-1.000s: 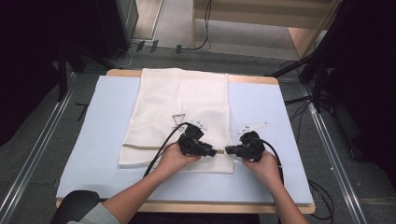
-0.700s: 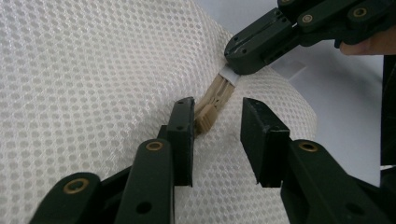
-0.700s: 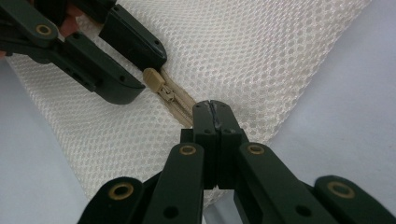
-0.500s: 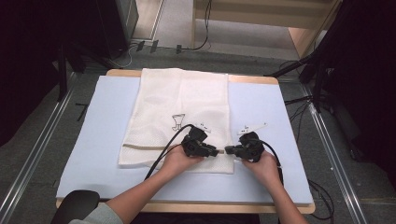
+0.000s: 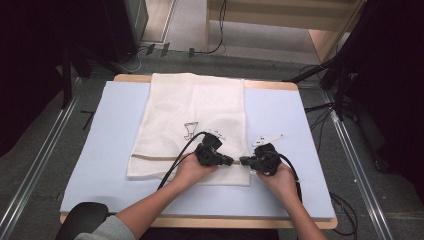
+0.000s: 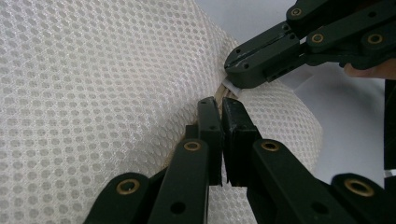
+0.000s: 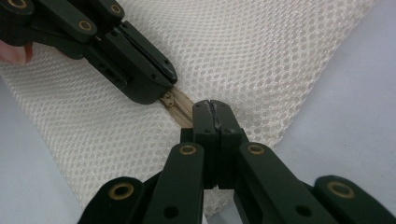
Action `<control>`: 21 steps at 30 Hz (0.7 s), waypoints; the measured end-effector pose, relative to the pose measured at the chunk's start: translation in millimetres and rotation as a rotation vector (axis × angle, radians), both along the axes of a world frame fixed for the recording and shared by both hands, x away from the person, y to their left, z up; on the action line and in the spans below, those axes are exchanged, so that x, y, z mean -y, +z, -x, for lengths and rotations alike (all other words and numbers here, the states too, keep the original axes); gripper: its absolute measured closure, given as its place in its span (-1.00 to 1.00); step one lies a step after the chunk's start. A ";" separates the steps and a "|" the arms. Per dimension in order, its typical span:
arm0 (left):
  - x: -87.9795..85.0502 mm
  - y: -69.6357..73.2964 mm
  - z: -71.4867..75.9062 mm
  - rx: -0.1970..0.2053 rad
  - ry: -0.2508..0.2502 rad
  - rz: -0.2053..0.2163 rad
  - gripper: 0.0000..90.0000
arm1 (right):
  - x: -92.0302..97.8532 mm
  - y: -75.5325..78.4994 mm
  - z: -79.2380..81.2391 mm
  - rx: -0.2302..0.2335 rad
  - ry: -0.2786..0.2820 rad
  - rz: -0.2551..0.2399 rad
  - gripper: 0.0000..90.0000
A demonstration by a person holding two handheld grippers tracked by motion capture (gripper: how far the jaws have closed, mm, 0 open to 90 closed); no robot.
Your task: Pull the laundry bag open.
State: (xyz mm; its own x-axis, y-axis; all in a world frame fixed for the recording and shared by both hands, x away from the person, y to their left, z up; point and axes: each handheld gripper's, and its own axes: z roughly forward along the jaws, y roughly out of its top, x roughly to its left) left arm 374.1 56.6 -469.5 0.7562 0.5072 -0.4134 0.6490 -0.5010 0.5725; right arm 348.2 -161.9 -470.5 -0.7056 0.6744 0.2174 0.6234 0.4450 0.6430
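A white mesh bag lies flat on the blue mat, its beige zipper running along the near edge. My left gripper points right at the bag's near right corner. Its jaws have just been closing and now pinch the zipper pull. My right gripper faces it from the right, tip to tip, shut on the end of the zipper tape at the bag's corner. In the right gripper view the left gripper sits right over the slider.
The mat covers a wooden table. A small dark line drawing marks the bag's middle. Cables trail from both grippers toward the near edge. Metal rails run along both sides of the table, with dark equipment behind.
The left gripper has edged slightly to the right, closer to the right gripper. The right hand has not moved.
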 end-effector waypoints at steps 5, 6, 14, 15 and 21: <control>-2.6 1.9 -0.3 -0.016 -0.008 -0.006 0.97 | 1.3 -1.9 0.7 0.004 -0.002 -0.014 1.00; -4.6 2.4 -1.3 -0.026 -0.007 -0.007 0.97 | 1.4 -2.0 1.0 0.005 -0.002 -0.014 1.00; -21.9 7.7 -3.5 -0.045 -0.001 -0.014 0.97 | 3.3 -3.9 2.1 0.026 0.014 -0.027 1.00; -25.4 8.0 -4.1 -0.053 0.002 -0.006 0.97 | 3.3 -4.2 2.3 0.029 0.012 -0.029 1.00; -36.4 11.0 -3.5 -0.052 0.003 -0.011 0.97 | 4.6 -4.6 2.2 0.020 0.008 -0.040 1.00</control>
State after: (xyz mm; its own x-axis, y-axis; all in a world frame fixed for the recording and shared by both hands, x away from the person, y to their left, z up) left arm 377.6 93.1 -458.4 0.7323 0.5141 -0.4465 0.6793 -0.5051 0.5324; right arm 346.0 -166.5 -475.1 -0.7154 0.6597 0.2303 0.6069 0.4233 0.6726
